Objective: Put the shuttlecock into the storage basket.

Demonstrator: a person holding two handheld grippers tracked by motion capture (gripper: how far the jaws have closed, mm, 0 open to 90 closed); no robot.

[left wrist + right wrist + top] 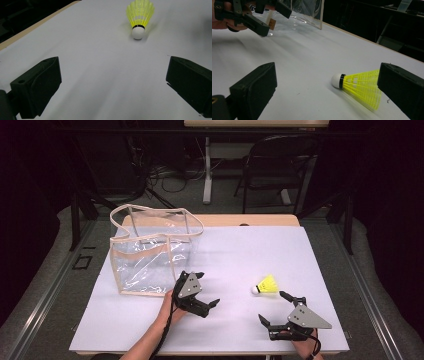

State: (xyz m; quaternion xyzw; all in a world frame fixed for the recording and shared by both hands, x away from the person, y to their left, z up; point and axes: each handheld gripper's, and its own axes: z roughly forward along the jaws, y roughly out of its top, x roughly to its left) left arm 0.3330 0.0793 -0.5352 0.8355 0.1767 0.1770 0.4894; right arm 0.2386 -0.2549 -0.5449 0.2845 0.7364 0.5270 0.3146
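A yellow shuttlecock [266, 285] with a white cork lies on its side on the white table top [225, 255], right of centre. My left gripper [209, 289] is open, just right of the clear bag [150, 252], and faces the shuttlecock [139, 17] from a distance. Near the table's front right, my right gripper [273, 307] is open too. The shuttlecock [359, 85] lies just ahead of its jaws, close to the right jaw, cork toward the left. Nothing sits between either pair of jaws.
The clear plastic bag with beige trim stands open at the table's left. A black chair [277, 165] and a desk leg [207, 167] stand beyond the far edge. The other gripper [249, 15] shows at the top left of the right gripper view.
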